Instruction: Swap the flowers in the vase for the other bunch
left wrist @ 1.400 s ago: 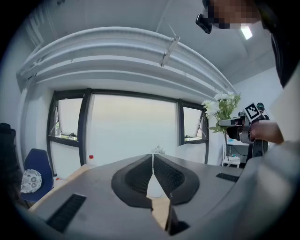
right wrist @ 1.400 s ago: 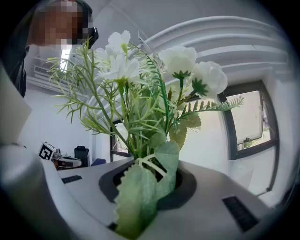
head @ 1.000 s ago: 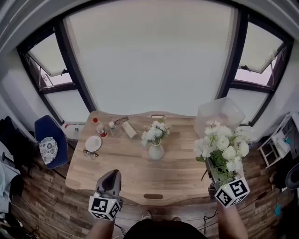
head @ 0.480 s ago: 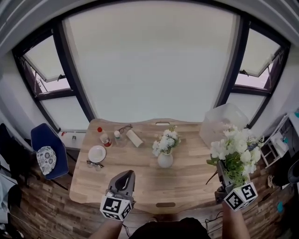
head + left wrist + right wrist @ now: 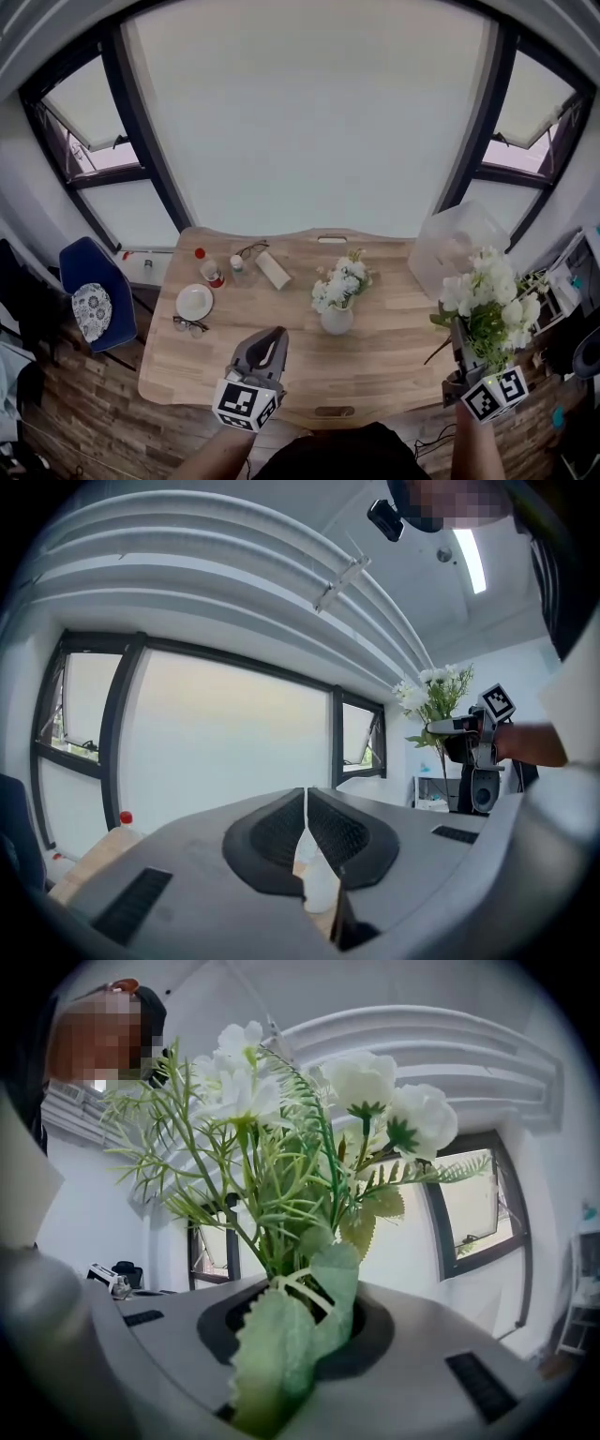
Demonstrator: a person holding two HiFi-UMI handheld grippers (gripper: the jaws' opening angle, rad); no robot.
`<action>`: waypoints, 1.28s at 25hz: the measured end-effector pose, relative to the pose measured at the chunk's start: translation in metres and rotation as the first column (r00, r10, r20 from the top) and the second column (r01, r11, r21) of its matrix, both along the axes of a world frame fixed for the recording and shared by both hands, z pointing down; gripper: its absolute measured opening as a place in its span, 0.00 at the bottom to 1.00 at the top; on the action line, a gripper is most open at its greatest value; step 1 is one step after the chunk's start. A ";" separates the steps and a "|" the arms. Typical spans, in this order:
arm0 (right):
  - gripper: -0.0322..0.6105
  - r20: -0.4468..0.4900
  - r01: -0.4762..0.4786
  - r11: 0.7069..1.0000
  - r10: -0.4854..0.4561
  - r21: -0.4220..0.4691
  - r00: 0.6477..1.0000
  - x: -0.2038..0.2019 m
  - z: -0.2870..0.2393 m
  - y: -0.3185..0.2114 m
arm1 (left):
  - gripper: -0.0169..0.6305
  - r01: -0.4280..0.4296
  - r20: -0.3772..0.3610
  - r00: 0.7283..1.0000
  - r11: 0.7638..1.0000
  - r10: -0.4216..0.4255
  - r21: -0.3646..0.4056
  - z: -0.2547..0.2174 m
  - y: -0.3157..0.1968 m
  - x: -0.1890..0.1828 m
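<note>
A white vase (image 5: 337,321) with a small bunch of white flowers (image 5: 339,284) stands at the middle of the wooden table (image 5: 384,366). My left gripper (image 5: 269,343) hovers over the table's near edge, left of the vase, its jaws shut with nothing between them. In the left gripper view the left gripper (image 5: 305,803) points level toward the window. My right gripper (image 5: 460,356), beyond the table's right end, is shut on the stems of a larger bunch of white flowers (image 5: 489,298), held upright. The right gripper view shows the larger bunch's leaves and stems (image 5: 298,1241) clamped in the jaws.
A clear plastic box (image 5: 455,246) sits at the table's far right corner. On the left part lie a white plate (image 5: 194,302), glasses (image 5: 190,325), a red-capped bottle (image 5: 208,269) and a pale roll (image 5: 274,270). A blue chair (image 5: 89,300) stands to the left.
My left gripper has moved right, closer to the vase. The right gripper with its bunch has drifted a little right and up. Both stay shut as before.
</note>
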State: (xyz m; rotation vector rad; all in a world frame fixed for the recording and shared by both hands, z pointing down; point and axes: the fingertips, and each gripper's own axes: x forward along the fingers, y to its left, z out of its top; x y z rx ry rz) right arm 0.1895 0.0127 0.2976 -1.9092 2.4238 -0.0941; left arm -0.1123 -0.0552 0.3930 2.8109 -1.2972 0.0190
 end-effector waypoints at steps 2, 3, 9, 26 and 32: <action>0.21 -0.001 0.024 1.000 -0.024 0.000 1.000 0.003 0.003 -0.012 | 0.05 0.010 0.005 1.000 1.000 -0.010 -0.001 -0.002 -0.004 0.008; 0.21 -0.002 0.037 0.999 -0.037 0.001 0.999 0.005 0.004 -0.019 | 0.05 0.013 0.009 1.000 1.000 -0.013 0.000 -0.004 -0.005 0.013; 0.21 0.040 0.134 0.991 -0.134 0.003 0.990 0.012 0.020 -0.055 | 0.05 0.049 0.018 0.999 0.999 -0.049 0.021 -0.011 -0.012 0.032; 0.21 0.061 0.281 0.960 -0.280 -0.007 0.958 0.026 0.046 -0.099 | 0.05 0.166 0.057 0.985 0.986 -0.166 0.004 0.003 -0.015 0.069; 0.21 0.043 0.231 0.973 -0.231 -0.006 0.972 0.019 0.039 -0.093 | 0.05 0.100 0.056 0.993 0.995 -0.100 0.013 0.004 -0.031 0.073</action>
